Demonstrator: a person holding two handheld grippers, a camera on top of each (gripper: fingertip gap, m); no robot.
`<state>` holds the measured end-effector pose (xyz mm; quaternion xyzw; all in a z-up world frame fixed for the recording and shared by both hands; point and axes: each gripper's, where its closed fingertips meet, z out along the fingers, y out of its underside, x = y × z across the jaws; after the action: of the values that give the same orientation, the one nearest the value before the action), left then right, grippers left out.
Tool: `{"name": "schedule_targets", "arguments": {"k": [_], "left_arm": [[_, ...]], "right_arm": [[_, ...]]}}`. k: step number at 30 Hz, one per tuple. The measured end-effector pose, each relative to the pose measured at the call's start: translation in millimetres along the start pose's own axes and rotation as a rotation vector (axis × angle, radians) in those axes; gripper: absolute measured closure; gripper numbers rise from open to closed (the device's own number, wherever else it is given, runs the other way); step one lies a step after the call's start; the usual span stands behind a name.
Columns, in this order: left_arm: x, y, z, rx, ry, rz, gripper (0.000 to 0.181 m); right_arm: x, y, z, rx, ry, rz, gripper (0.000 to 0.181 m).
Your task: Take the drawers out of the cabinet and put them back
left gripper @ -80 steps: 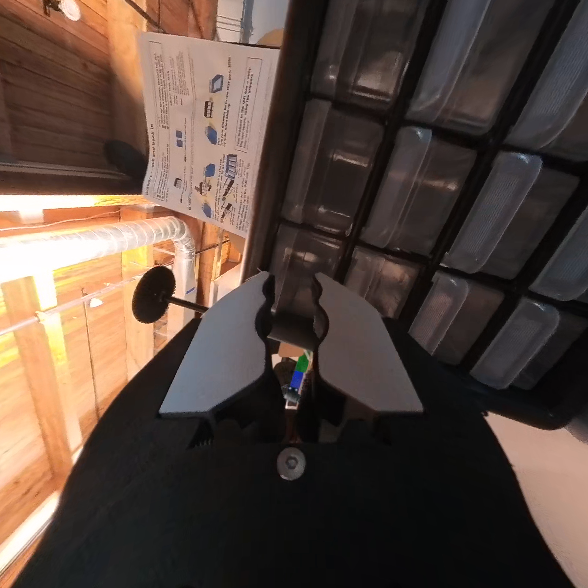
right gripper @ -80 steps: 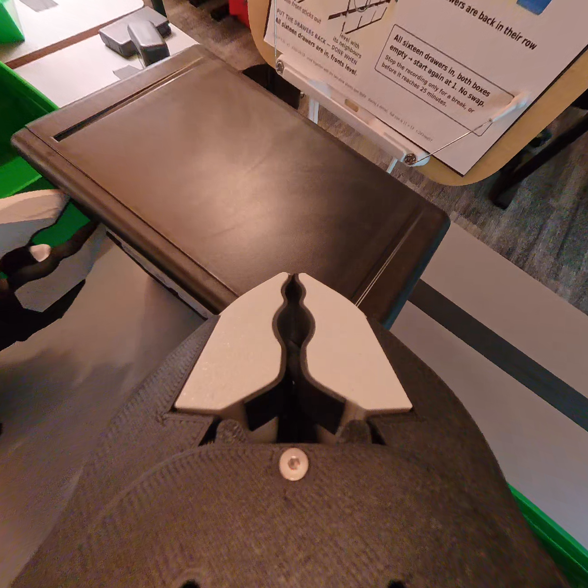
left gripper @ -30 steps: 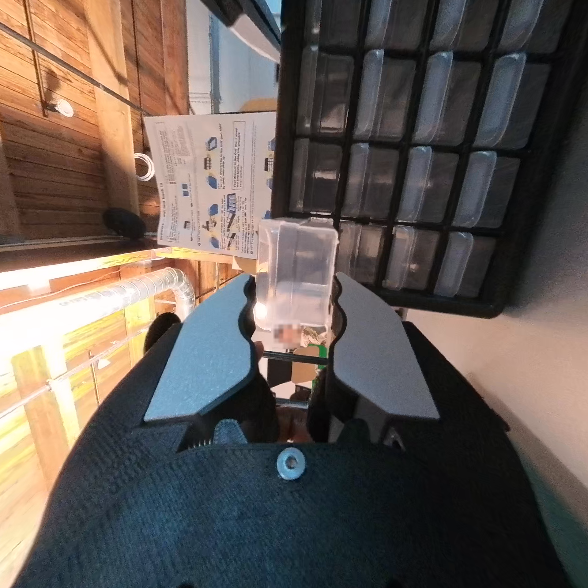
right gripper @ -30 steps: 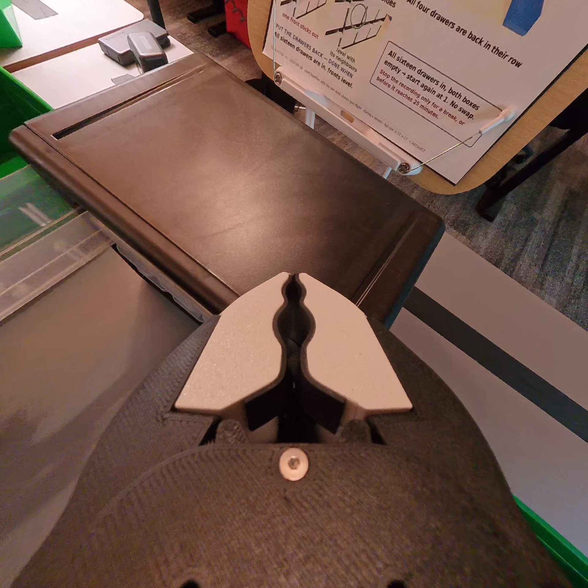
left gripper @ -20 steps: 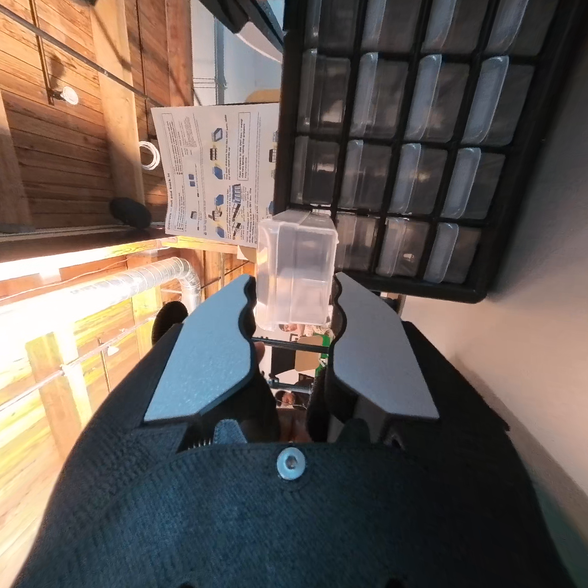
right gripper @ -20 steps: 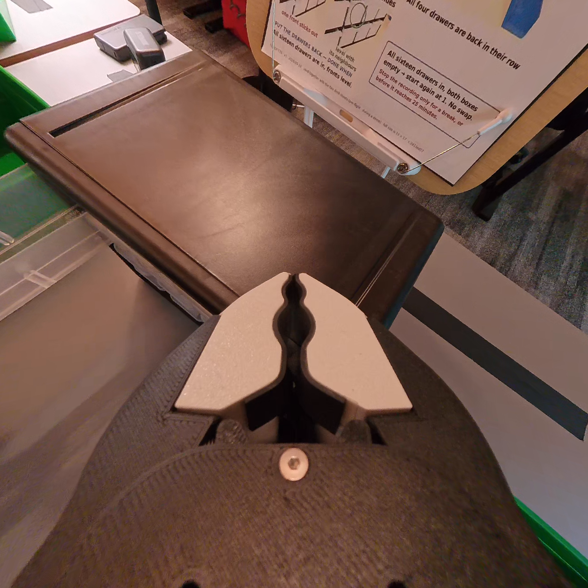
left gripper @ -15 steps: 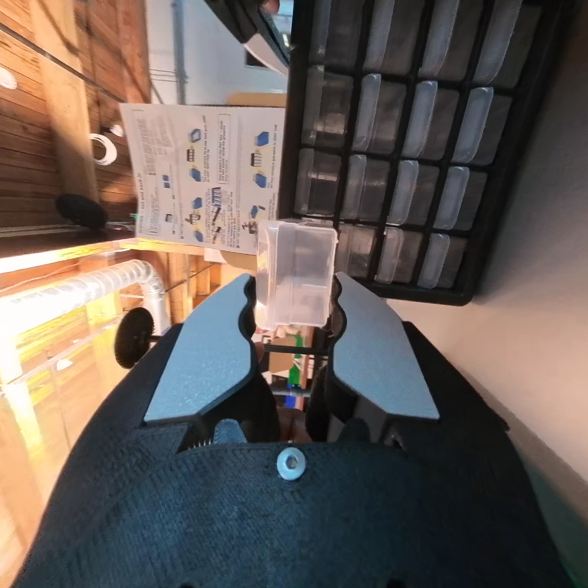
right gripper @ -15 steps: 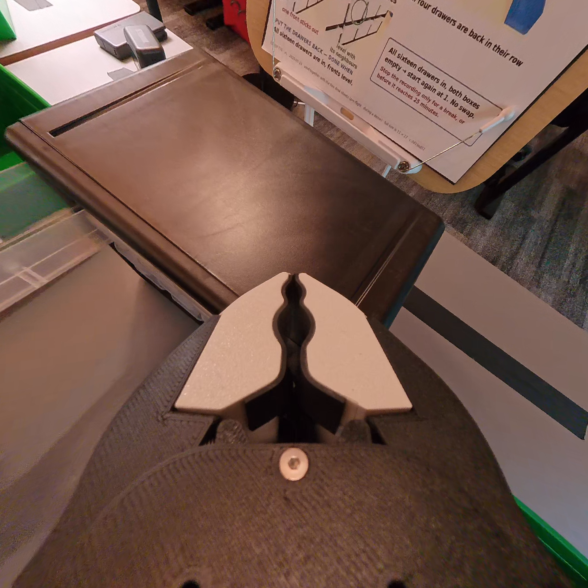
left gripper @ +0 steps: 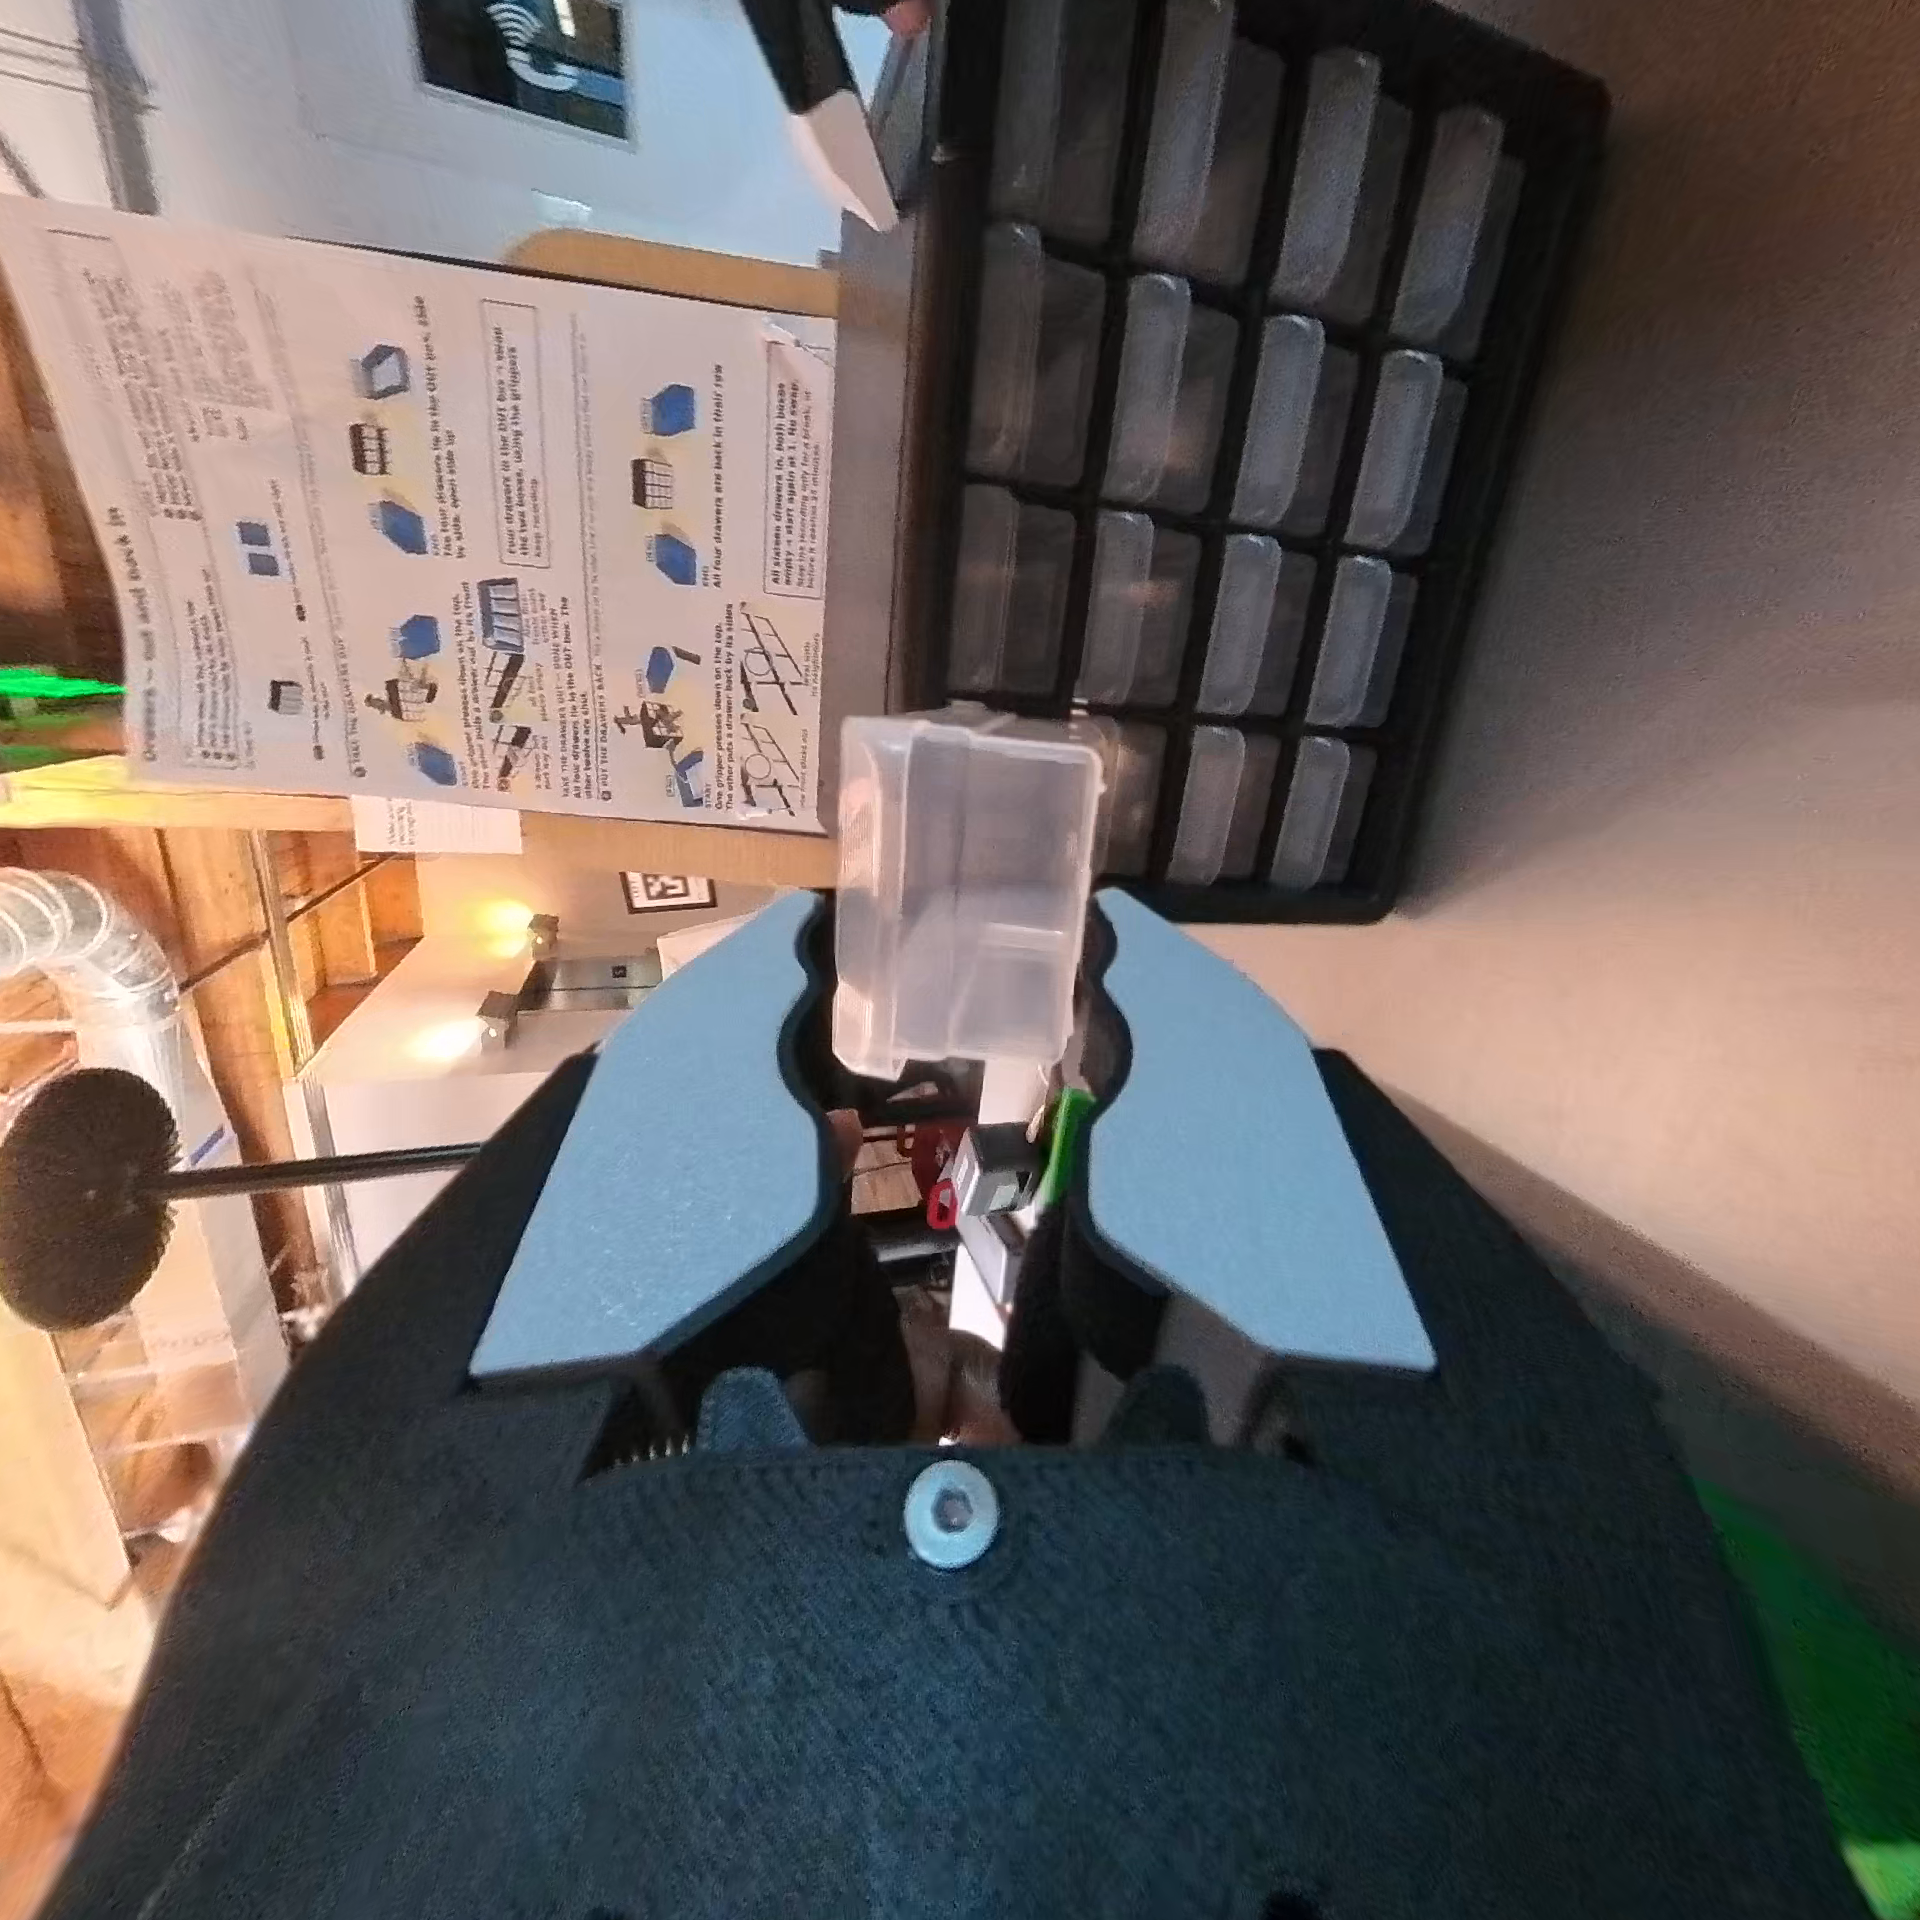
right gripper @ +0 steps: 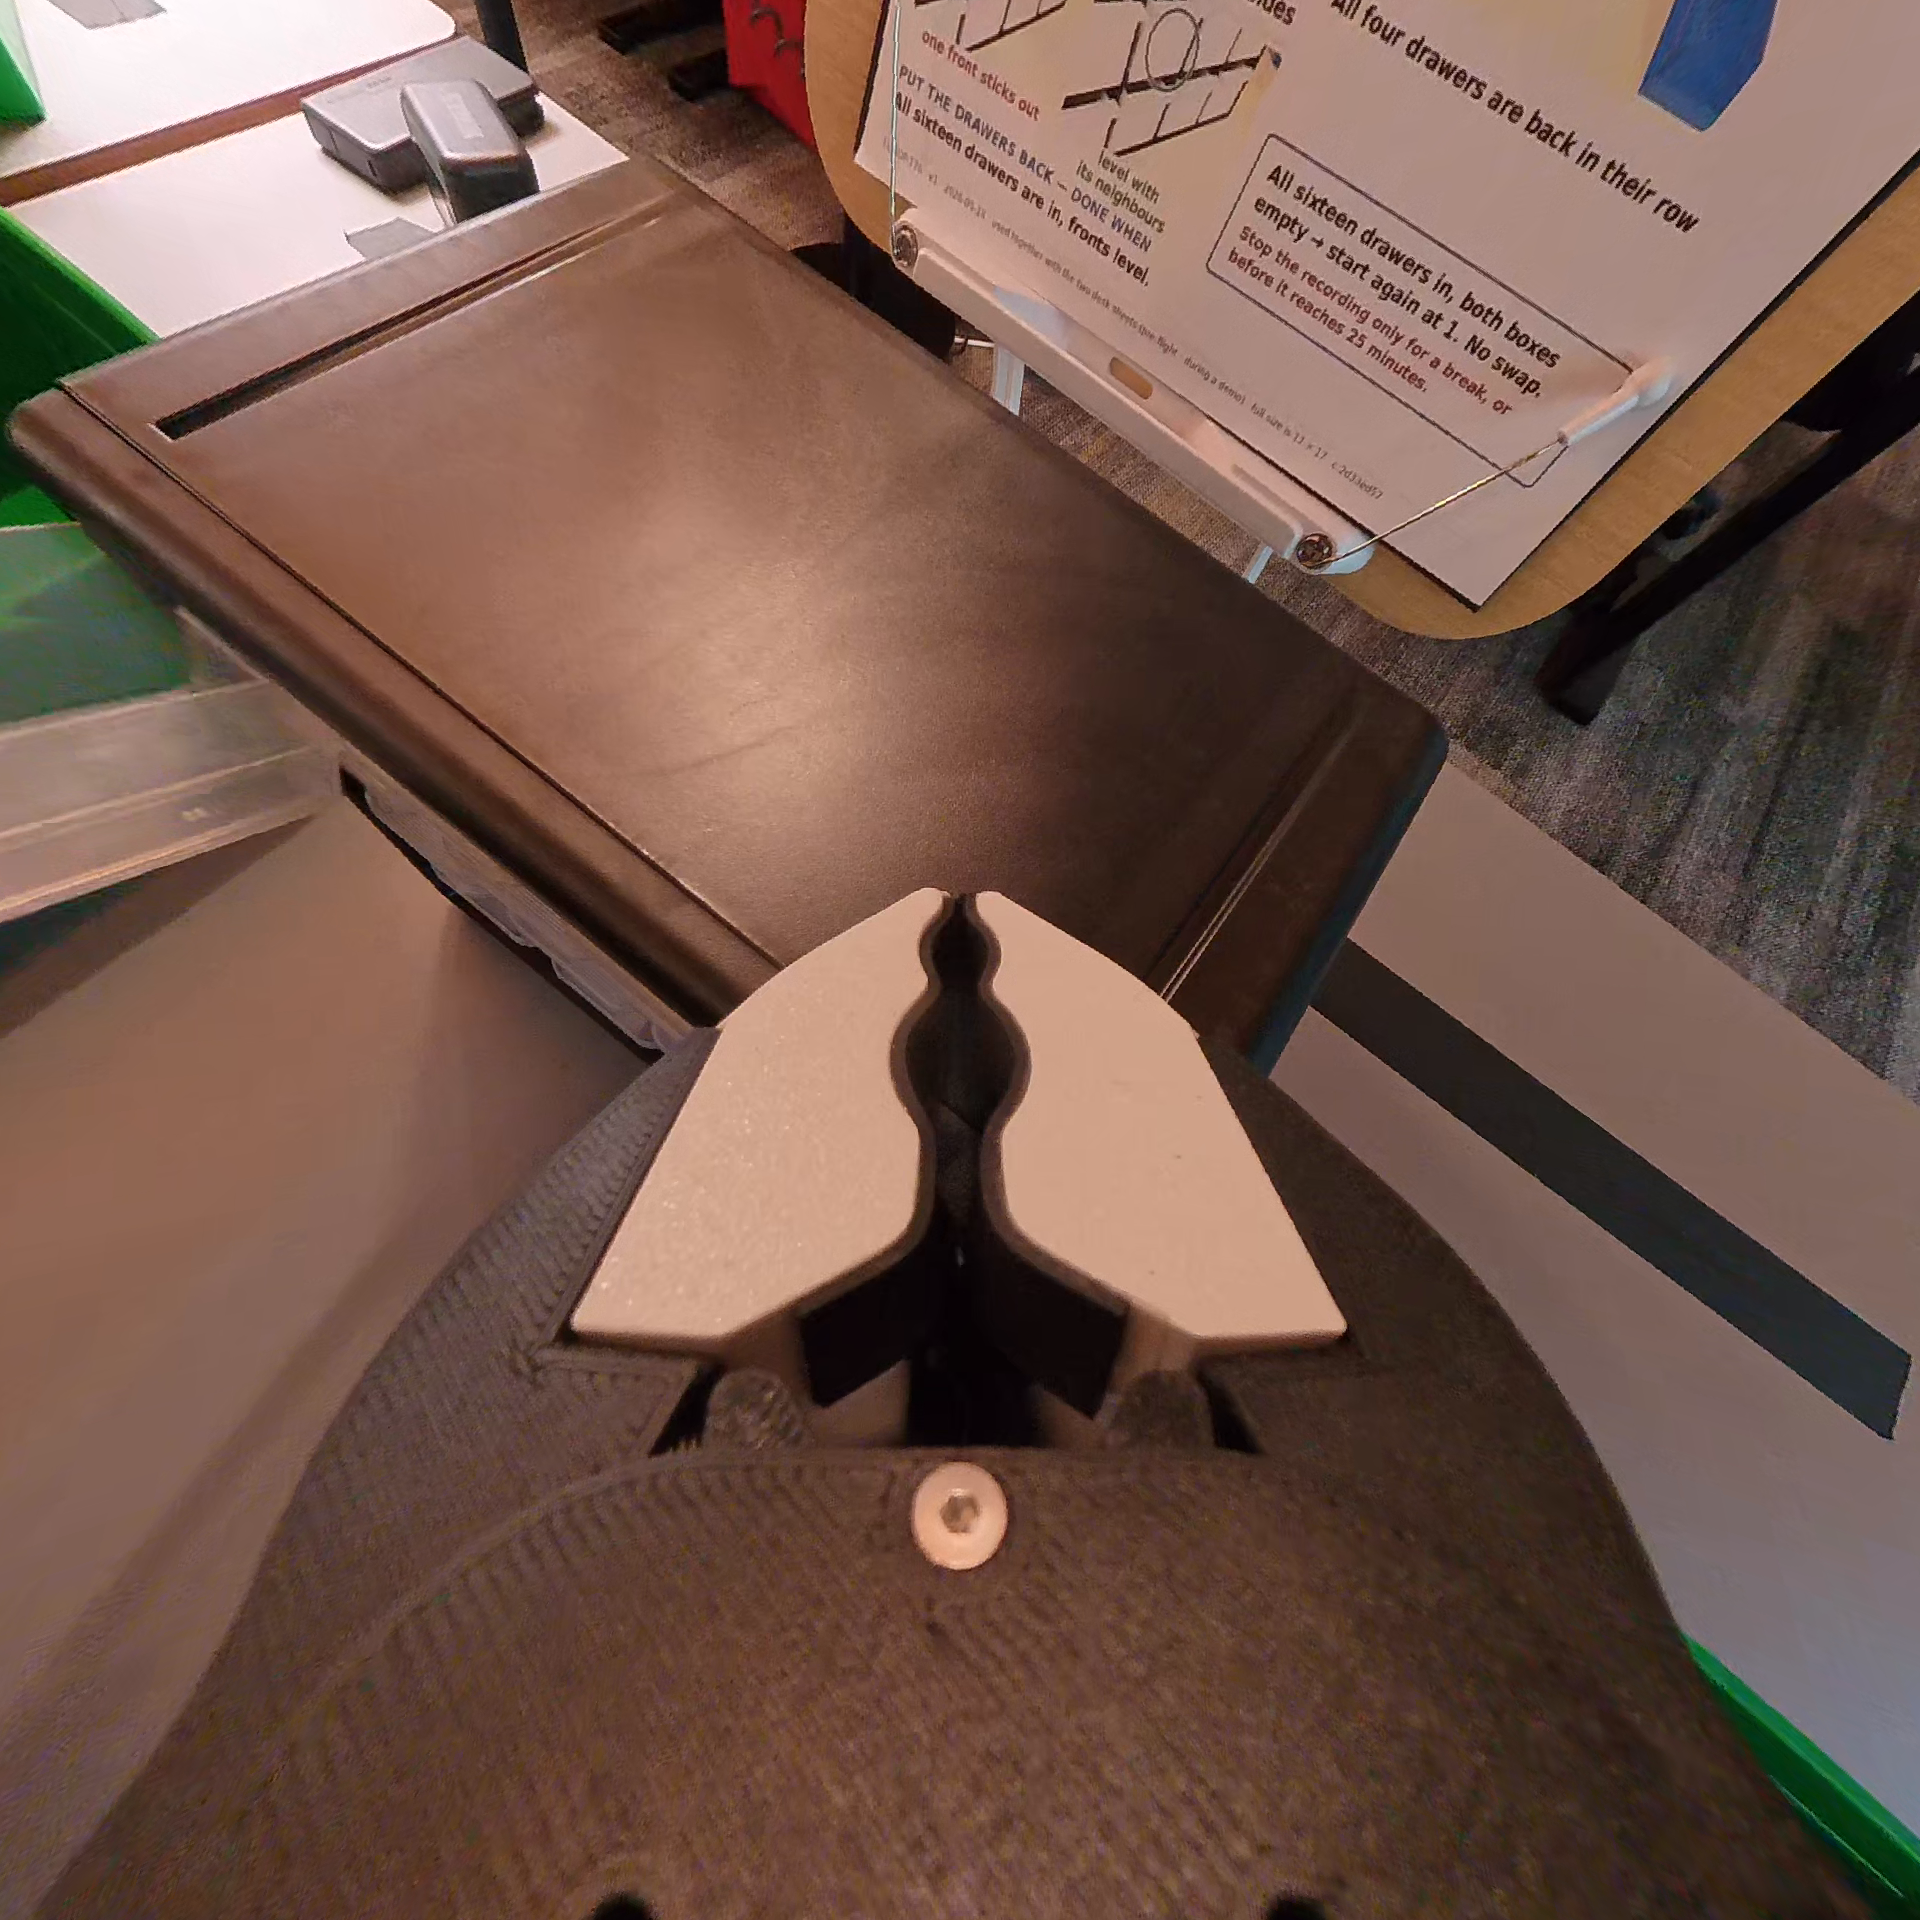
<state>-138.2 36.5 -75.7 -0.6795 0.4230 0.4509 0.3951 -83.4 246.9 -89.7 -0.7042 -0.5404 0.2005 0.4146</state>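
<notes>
My left gripper [left gripper: 951, 935] is shut on a clear plastic drawer [left gripper: 961, 894] and holds it in the air, away from the black cabinet [left gripper: 1226, 468]. The left wrist view is rolled on its side. The cabinet's front shows rows of clear drawers [left gripper: 1278, 436]. My right gripper [right gripper: 964, 909] is shut and empty; its fingertips rest at the near right corner of the cabinet's dark flat top [right gripper: 727, 582]. The held drawer also shows as a clear blurred shape at the left edge of the right wrist view [right gripper: 135, 800].
A printed instruction sheet on a wooden board [right gripper: 1351, 208] stands behind the cabinet; it also shows in the left wrist view [left gripper: 468, 499]. A green bin [right gripper: 62, 312] lies at the left. A grey device [right gripper: 436, 125] sits on a far table. The grey table [right gripper: 1558, 1195] carries a black tape stripe.
My left gripper took hold of a drawer, pulled it out of the cabinet and has drawn back from it. The right gripper has stayed on the cabinet top.
</notes>
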Motion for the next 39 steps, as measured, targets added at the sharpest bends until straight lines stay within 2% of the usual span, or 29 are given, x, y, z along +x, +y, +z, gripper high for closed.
{"name": "schedule_targets", "arguments": {"k": [5,8,10,12,14,15,16,19,22,23,24,26,29,31,32,35,39], "left_arm": [[-18,-4,-14,0.038,0.082,-0.010,0.136],[-25,-7,-30,0.072,-0.016,-0.037,0.136],[-27,-15,-43,0.132,-0.182,-0.065,0.136],[-34,-26,-63,0.212,-0.490,-0.104,0.136],[-27,-34,-82,0.265,-0.790,-0.064,0.136],[-17,-38,-84,0.265,-0.869,-0.019,0.136],[-3,-42,-78,0.257,-0.890,0.013,0.136],[28,-48,-51,0.295,-0.815,-0.074,0.136],[36,-46,-38,0.283,-0.766,-0.085,0.136],[36,-44,-37,0.295,-0.748,-0.104,0.136],[37,-41,-35,0.301,-0.727,-0.137,0.136],[41,-35,-31,0.306,-0.680,-0.176,0.136],[52,-34,-25,0.309,-0.615,-0.147,0.136],[61,-40,-22,0.334,-0.560,-0.140,0.136],[63,-44,-22,0.349,-0.545,-0.124,0.136],[68,-59,-26,0.389,-0.536,-0.064,0.136],[71,-77,-28,0.437,-0.513,0.000,0.136]], "right_arm": [[0,0,0,-0.011,0.003,-0.004,0.180],[0,0,0,-0.007,0.007,-0.006,0.180],[0,0,0,0.002,0.004,-0.001,0.180],[0,0,0,0.008,0.012,-0.007,0.180],[0,0,0,0.010,0.030,-0.018,0.180],[0,0,0,0.011,0.042,-0.023,0.180],[0,0,0,0.013,0.057,-0.029,0.180],[0,-1,0,0.018,0.108,-0.070,0.180],[0,-1,-2,0.029,0.162,-0.185,0.180],[-1,-1,-6,0.039,0.181,-0.222,0.174],[-8,-4,-14,0.077,0.180,-0.255,0.154],[-39,-10,-37,0.204,0.086,-0.320,0.109],[-99,6,-84,0.393,-0.036,-0.563,0.067],[-137,33,-106,0.446,-0.010,-0.805,0.071],[-153,47,-112,0.472,0.043,-0.950,0.079],[-190,76,-116,0.521,0.211,-1.320,0.098],[-193,83,-101,0.498,0.307,-1.445,0.118]]}}
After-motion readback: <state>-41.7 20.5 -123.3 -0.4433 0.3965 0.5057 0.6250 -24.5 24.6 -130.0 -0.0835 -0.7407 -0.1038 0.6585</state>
